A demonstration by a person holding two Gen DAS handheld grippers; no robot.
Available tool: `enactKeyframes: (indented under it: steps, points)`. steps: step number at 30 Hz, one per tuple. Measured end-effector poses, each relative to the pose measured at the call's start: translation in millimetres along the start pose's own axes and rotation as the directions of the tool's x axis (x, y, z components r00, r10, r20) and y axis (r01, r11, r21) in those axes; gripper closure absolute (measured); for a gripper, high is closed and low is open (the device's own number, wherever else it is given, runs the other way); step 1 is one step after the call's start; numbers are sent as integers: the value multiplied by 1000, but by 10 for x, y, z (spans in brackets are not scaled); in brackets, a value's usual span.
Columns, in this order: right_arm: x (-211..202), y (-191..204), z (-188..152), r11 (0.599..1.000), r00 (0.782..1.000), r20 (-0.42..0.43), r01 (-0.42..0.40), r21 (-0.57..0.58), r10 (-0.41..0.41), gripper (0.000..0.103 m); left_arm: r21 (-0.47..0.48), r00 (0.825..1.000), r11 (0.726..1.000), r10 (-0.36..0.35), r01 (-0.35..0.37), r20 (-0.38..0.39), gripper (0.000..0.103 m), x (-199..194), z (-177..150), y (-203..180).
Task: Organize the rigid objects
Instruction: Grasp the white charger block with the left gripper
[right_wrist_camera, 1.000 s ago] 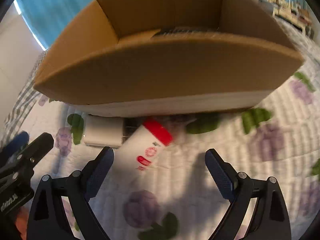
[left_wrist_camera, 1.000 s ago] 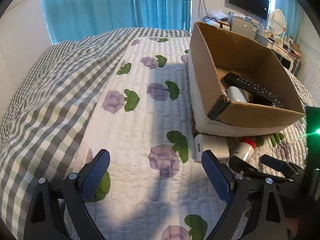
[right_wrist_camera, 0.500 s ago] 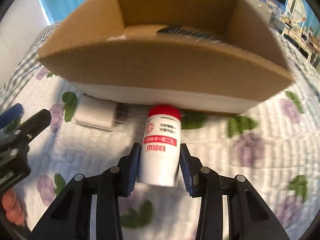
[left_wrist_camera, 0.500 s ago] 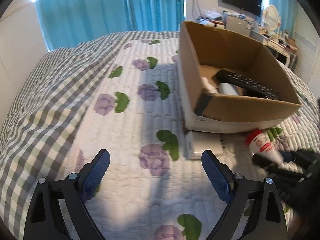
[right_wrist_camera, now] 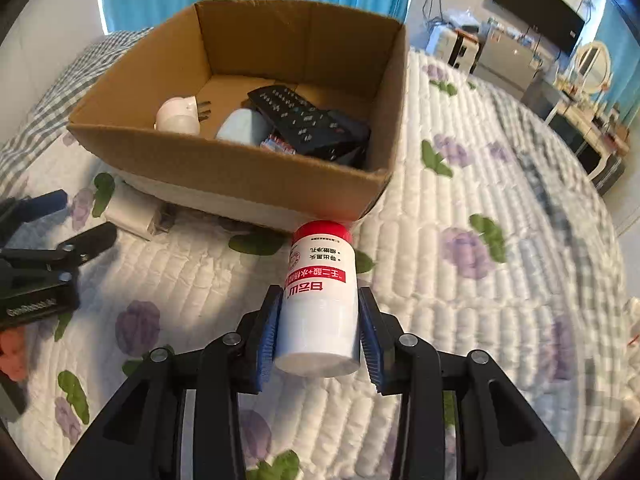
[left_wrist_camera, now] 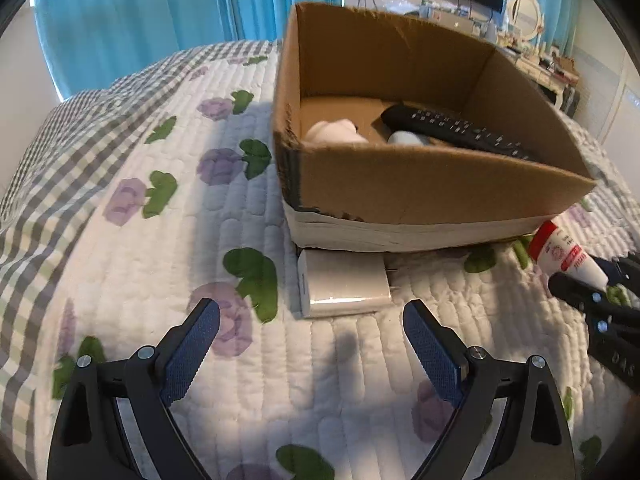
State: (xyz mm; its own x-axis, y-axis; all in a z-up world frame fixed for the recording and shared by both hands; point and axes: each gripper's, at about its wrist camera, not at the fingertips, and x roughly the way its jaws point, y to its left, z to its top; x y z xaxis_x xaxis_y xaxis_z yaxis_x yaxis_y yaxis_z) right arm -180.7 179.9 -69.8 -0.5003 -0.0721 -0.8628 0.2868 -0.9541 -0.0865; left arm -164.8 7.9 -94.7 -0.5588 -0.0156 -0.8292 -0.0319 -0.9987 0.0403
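Observation:
My right gripper point(right_wrist_camera: 320, 312) is shut on a white bottle with a red cap point(right_wrist_camera: 320, 292) and holds it above the quilt, in front of the cardboard box point(right_wrist_camera: 224, 164). The bottle also shows at the right edge of the left wrist view point(left_wrist_camera: 564, 256). The box point(left_wrist_camera: 420, 184) holds a black remote point(right_wrist_camera: 308, 120), a white plug point(right_wrist_camera: 178, 116) and a pale blue object point(right_wrist_camera: 244, 126). My left gripper point(left_wrist_camera: 312, 340) is open and empty, just short of a white charger block point(left_wrist_camera: 344, 284) that lies against the box's near side.
Everything sits on a bed with a white quilt printed with purple flowers point(left_wrist_camera: 160, 240) and a grey checked blanket point(left_wrist_camera: 60, 140) to the left. Blue curtains point(left_wrist_camera: 160, 8) hang behind. A dresser with a TV point(right_wrist_camera: 540, 8) stands beyond the bed on the right.
My right gripper closed on the bottle and lifted it, so the box's inside now shows. My left gripper moved right and closer to the charger block, staying open.

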Motion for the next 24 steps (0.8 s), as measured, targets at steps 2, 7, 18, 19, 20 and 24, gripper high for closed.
enactKeyframes:
  steps: [2,7,18,19,20,24]
  points:
    - [85,26,-3,1000,1000,-11,-18,-5,18,67,-8,1000,1000,6,-6,-13,8,86,17,-15]
    - [92,7,-12,998,998,-13,-55,16,55,67,27,998,998,55,-54,-23,8,276,44,-149]
    - [120,18,-35,999,999,-18,-35,25,36,67,130,999,990,47,-47,-1,47,270,-62,-283]
    - [111,24,-43,999,999,-16,-32,25,32,67,131,999,990,43,-43,2,47,243,-78,-286]
    - [99,28,-52,999,999,-13,-29,26,30,67,136,999,990,41,-40,0,47,223,-98,-290]
    - [36,16,-82,999,1000,3,-30,31,30,67,130,1000,991,25,-24,-8,47,94,-179,-276]
